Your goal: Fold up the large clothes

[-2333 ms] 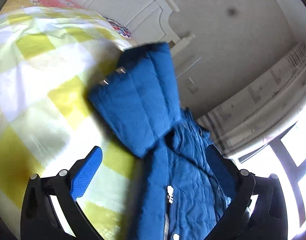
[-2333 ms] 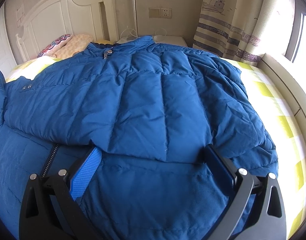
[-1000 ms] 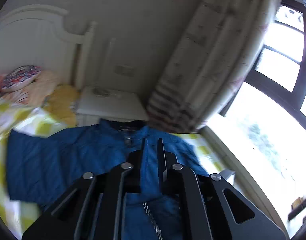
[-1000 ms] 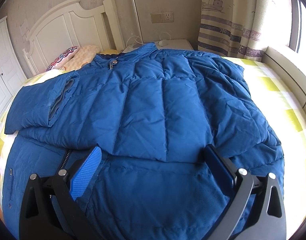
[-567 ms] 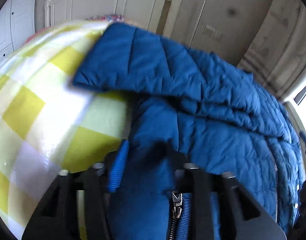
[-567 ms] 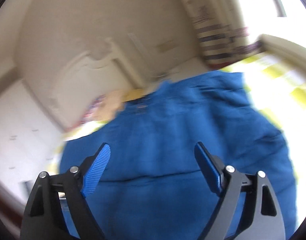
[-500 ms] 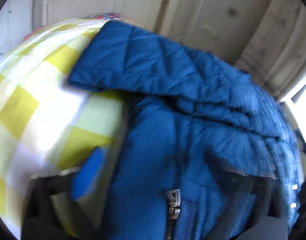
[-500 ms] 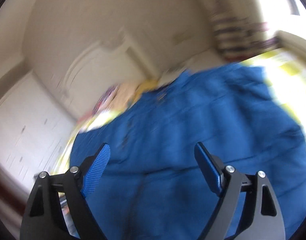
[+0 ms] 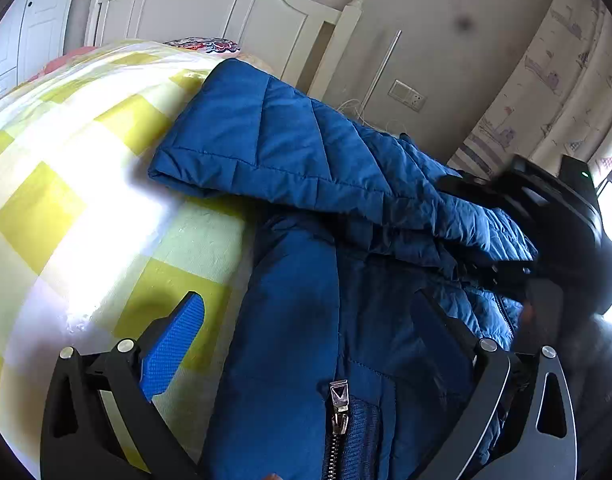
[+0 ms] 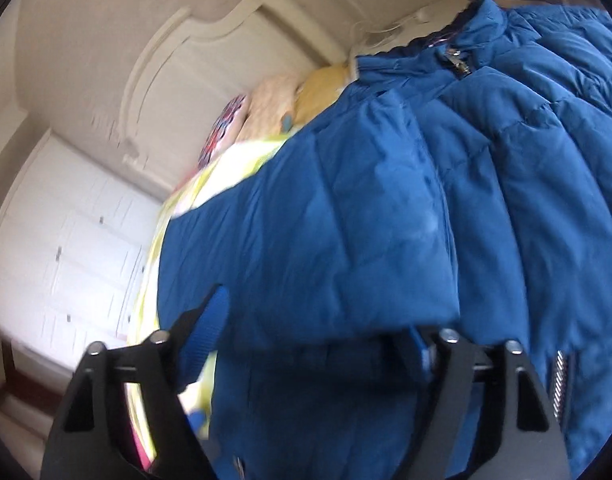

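Observation:
A blue quilted puffer jacket [image 9: 346, 208] lies on a bed with a yellow-and-white checked sheet [image 9: 66, 184]. One sleeve [image 9: 266, 144] is folded across the body. My left gripper [image 9: 310, 320] is open, its jaws straddling the jacket's front edge just above a silver zipper pull [image 9: 340, 394]. My right gripper [image 10: 318, 320] is open low over the jacket [image 10: 386, 220], straddling the folded sleeve's edge [image 10: 346, 320]; it also shows as a black shape in the left wrist view [image 9: 546, 216]. The collar and its zipper [image 10: 458, 60] lie at the far end.
A white headboard [image 9: 226, 8] stands behind the bed, with patterned and yellow pillows [image 10: 266, 108] against it. White wardrobe doors [image 10: 66, 248] are at the left. A striped curtain [image 9: 546, 92] and a wall socket [image 9: 406, 94] are at the right.
My left gripper has opened and steadied over the jacket's front edge. My right gripper has dropped from a raised view to just above the folded sleeve, still open.

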`<state>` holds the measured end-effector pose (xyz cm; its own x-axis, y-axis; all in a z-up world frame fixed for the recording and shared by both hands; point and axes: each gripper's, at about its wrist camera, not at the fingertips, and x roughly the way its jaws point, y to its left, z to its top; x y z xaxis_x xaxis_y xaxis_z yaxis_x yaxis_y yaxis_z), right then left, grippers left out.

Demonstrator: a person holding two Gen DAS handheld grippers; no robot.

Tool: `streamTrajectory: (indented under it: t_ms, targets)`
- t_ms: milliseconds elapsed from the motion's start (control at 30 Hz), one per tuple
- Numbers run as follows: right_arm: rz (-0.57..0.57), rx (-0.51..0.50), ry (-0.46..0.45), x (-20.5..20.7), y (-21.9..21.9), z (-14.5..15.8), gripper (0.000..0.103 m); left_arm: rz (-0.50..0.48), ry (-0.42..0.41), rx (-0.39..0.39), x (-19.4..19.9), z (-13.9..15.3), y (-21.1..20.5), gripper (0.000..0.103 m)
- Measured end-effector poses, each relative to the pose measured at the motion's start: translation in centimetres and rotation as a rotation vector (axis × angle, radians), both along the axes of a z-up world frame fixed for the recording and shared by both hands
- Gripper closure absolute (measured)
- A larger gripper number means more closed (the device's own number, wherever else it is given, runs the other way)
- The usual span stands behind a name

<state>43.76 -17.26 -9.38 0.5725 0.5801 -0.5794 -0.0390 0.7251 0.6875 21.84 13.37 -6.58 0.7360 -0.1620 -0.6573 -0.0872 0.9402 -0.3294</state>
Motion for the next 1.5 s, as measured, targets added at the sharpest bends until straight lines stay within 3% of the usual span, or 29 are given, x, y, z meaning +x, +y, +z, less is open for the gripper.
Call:
streamTrajectory:
  t_ms: [100,133,300,433,533,600,767,900,1000,1067,1133,1233,1333,1400,1467,1500]
  targets:
    - [-0.010,-0.018,-0.020,1.0,0.4,-0.2,0.073,-0.001,0.015,0.000,0.4,-0.1,-0.2,0.004]
    - [0.002,-0.012,-0.028,1.1,0.3,0.0,0.077,0.000,0.015,-0.001,0.4,-0.2,-0.2,0.004]
    - [0.094,-0.070,-0.241,-0.5,0.8,7.4,0.080,0.008,0.020,-0.004,0.8,-0.3,-0.3,0.004]
    - [0.052,-0.143,-0.375,-1.7,-3.9,12.2,0.080,0.011,0.022,-0.011,0.9,-0.4,-0.2,0.004]
    - [-0.015,-0.200,-0.375,-2.6,-9.2,12.4,0.080,0.010,0.028,-0.015,1.1,-0.5,0.1,0.004]
    - [-0.069,-0.215,-0.330,-3.0,-12.7,11.2,0.080,0.010,0.035,-0.016,1.2,-0.7,0.0,0.004]
    - [-0.141,-0.238,-0.192,-3.4,-19.0,5.0,0.080,0.014,0.052,-0.014,1.4,-1.0,-0.2,0.004]
    - [-0.158,-0.240,-0.171,-3.7,-19.9,1.2,0.080,0.017,0.059,-0.011,1.5,-1.1,-0.3,0.004]
    - [-0.150,-0.245,-0.180,-3.1,-19.4,1.1,0.079,0.017,0.061,-0.007,1.5,-1.1,-0.3,0.004]
    - [-0.144,-0.262,-0.185,-3.3,-19.6,1.6,0.076,0.017,0.061,-0.006,1.6,-1.1,-0.4,0.004]
    - [-0.155,-0.321,-0.133,-3.1,-19.5,1.8,0.058,0.017,0.061,-0.007,1.5,-1.1,-0.4,0.004]
    - [-0.227,-0.325,-0.077,-4.0,-20.6,1.7,0.045,0.017,0.060,-0.008,1.5,-1.1,-0.4,0.004]
    - [-0.398,-0.318,-0.117,-6.5,-22.1,2.9,0.042,0.017,0.063,-0.002,1.6,-1.1,-0.4,0.004]
    - [-0.536,-0.448,-0.194,-8.0,-22.1,5.0,0.040,0.016,0.067,0.004,1.7,-1.1,-0.4,0.004]
    - [-0.563,-0.502,-0.292,-8.8,-21.5,6.8,0.040,0.016,0.069,0.009,1.7,-1.1,-0.5,0.004]
    - [-0.513,-0.495,-0.342,-8.7,-20.9,7.7,0.040,0.017,0.069,0.009,1.7,-1.1,-0.6,0.004]
